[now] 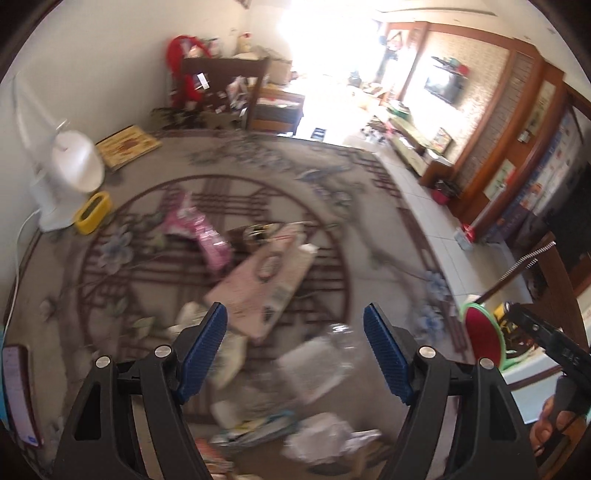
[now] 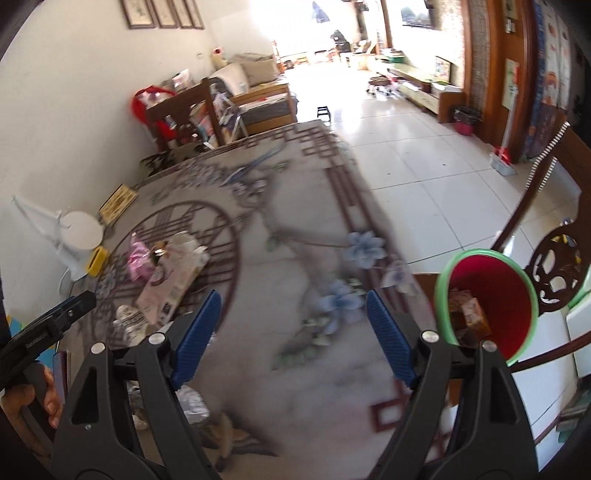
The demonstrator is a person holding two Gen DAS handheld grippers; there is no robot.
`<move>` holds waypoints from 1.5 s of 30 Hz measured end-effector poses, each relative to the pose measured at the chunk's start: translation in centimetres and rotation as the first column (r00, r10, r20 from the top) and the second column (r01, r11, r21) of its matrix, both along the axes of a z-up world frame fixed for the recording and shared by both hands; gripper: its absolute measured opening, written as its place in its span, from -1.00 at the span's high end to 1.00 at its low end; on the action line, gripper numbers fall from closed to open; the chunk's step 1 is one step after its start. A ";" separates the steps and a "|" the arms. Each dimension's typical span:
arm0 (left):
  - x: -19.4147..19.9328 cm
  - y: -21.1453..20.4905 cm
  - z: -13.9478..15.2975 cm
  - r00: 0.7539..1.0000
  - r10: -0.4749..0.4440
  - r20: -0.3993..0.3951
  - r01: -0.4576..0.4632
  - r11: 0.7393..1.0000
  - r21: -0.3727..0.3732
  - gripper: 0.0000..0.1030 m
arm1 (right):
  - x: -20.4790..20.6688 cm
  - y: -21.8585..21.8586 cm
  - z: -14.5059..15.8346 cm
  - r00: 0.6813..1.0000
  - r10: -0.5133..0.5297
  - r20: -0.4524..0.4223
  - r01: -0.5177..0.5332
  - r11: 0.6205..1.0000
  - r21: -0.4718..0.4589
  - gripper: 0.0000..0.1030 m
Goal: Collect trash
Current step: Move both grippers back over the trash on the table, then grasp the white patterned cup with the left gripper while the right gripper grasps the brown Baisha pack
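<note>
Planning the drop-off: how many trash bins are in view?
1: a red bin with a green rim stands past the table's right edge, some trash already inside. Others may be out of view.

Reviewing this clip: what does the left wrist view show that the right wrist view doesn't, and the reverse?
Only the left wrist view shows the clear plastic bottle and crumpled wrappers lying just beyond the open left hand-held gripper.

Only the right wrist view looks into the red bin, where a brown packet already lies, past the open right hand-held gripper; it also shows three framed pictures on the wall.

Both show the patterned tablecloth, pink flat box, pink wrapper, white fan and yellow container.
</note>
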State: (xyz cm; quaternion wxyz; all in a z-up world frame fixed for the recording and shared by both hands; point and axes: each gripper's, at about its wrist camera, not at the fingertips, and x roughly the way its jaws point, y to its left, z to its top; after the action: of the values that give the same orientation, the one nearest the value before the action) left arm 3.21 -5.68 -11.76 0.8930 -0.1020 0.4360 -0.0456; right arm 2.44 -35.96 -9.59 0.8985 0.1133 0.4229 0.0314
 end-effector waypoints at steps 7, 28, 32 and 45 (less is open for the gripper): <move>2.5 6.8 -8.5 0.962 0.116 -0.246 -0.139 0.987 -0.080 -0.34 | -0.5 5.3 0.7 0.999 0.045 -0.004 -0.045 0.998 -0.035 -0.57; 1.6 13.2 -7.1 0.989 0.075 -0.131 -0.088 0.992 -0.096 0.19 | 9.5 16.8 -0.2 0.962 0.253 -0.098 -0.260 0.963 -0.065 -0.58; 0.8 15.3 -6.2 0.989 0.101 -0.107 -0.110 0.991 -0.081 0.19 | 16.0 21.9 -2.5 0.916 0.348 -0.199 -0.374 0.921 -0.111 -0.58; 0.5 17.5 -6.7 0.988 0.094 -0.121 -0.107 0.988 -0.110 0.18 | 25.6 29.0 -12.4 0.761 0.349 -0.547 -0.532 0.819 -0.217 -0.50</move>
State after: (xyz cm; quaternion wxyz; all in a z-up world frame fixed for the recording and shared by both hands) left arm 3.69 11.85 -18.44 0.8599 -0.1781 0.4779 -0.0197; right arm 27.99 -7.00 -22.03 0.7346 -0.1534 0.6463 0.1384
